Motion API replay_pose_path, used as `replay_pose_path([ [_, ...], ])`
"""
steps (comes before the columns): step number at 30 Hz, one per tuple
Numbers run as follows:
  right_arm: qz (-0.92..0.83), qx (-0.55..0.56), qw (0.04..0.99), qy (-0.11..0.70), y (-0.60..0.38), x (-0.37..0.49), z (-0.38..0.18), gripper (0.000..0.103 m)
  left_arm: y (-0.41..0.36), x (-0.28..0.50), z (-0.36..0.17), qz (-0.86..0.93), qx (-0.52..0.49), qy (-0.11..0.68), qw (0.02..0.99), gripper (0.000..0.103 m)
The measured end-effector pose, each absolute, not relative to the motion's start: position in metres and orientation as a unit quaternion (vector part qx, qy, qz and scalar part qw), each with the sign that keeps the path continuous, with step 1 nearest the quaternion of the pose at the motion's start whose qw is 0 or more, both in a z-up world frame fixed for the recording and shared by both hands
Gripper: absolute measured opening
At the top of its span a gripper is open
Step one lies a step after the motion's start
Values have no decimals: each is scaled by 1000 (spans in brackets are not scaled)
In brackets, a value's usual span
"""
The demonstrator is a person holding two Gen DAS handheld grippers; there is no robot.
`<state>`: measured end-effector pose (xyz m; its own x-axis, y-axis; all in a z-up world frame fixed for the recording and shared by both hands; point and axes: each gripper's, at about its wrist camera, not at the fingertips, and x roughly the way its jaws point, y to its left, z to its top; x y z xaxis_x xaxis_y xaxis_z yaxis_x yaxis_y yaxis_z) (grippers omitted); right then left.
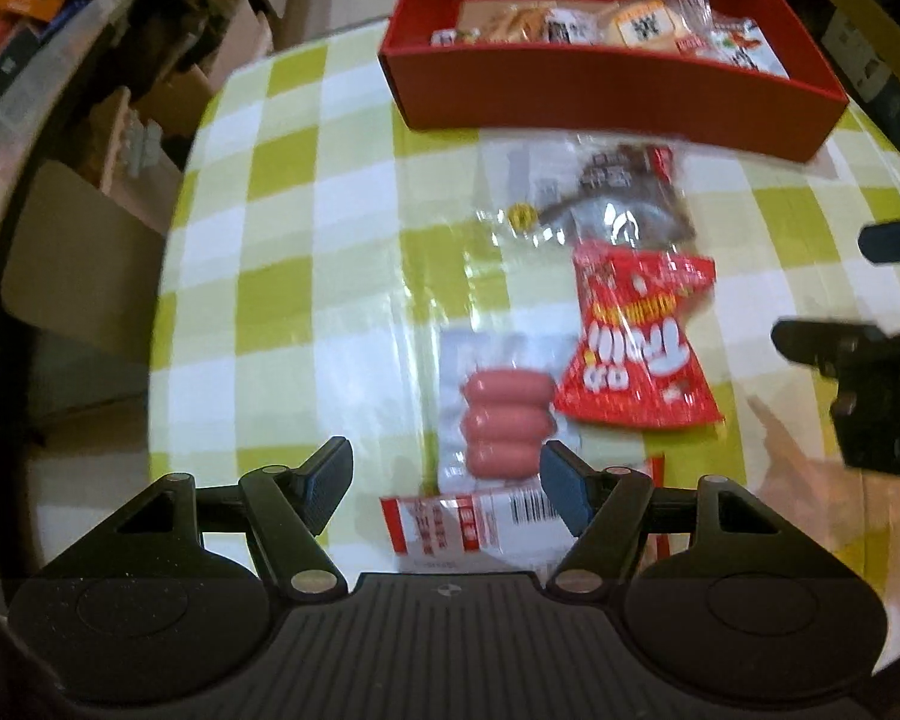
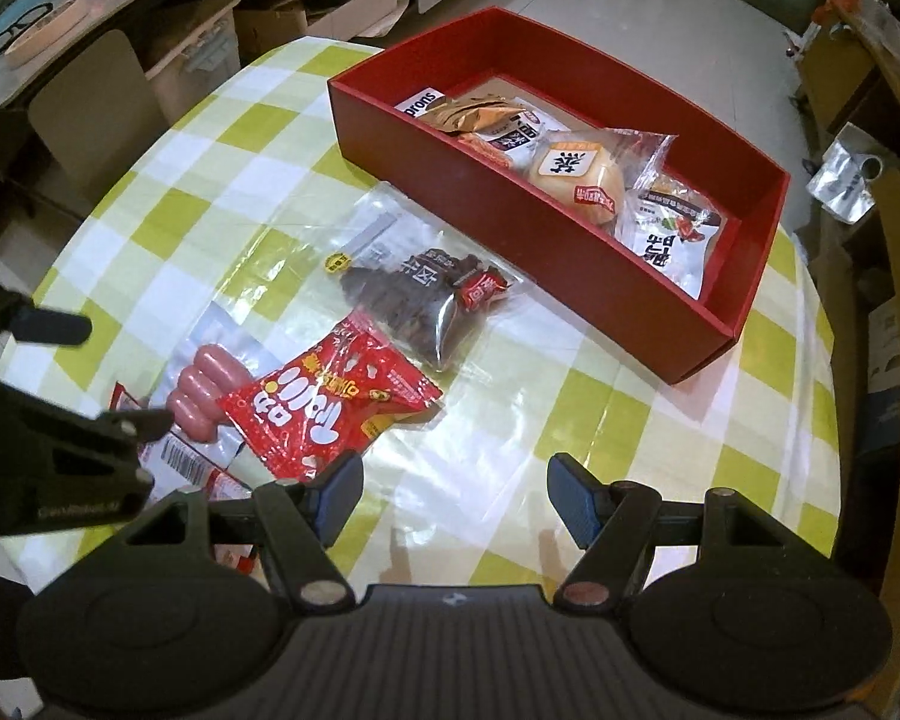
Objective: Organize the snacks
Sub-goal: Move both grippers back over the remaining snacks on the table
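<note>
Three snack packets point(image 2: 330, 360) lie on the table point(image 2: 570, 450) before the box point(image 2: 570, 276).

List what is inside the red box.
The red box holds several wrapped snacks: a round bun pack, a white pouch, and brownish packets. Anything beneath them is covered.

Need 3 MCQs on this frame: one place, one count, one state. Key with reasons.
1. Where is the red snack packet?
A. inside the red box
B. on the checked tablecloth
C. in a gripper

2. How many sausages show in the clear sausage pack?
A. one
B. three
C. five

3. What is between the left gripper fingers?
A. nothing gripped
B. the bun
C. the box wall

Key: B, it lies on the checked tablecloth outside the red box; B, three pink links stacked; A, fingers apart above the pack.
</note>
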<state>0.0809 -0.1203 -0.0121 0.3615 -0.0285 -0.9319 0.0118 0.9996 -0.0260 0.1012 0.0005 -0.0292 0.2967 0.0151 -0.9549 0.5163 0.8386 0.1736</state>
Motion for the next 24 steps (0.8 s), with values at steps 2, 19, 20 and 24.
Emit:
replay_pose_path([
  [2,-10,-4,823,568,-120,82,-14,74,4,102,-35,-161,226,580,766,75],
  [19,-40,134,804,577,-118,124,-43,74,16,118,-32,-137,182,591,774,75],
  [20,-46,145,803,576,-118,128,-45,74,17,119,-31,-137,180,591,774,75],
  [24,-54,159,794,585,-113,140,-56,74,19,121,-31,-138,178,591,775,76],
])
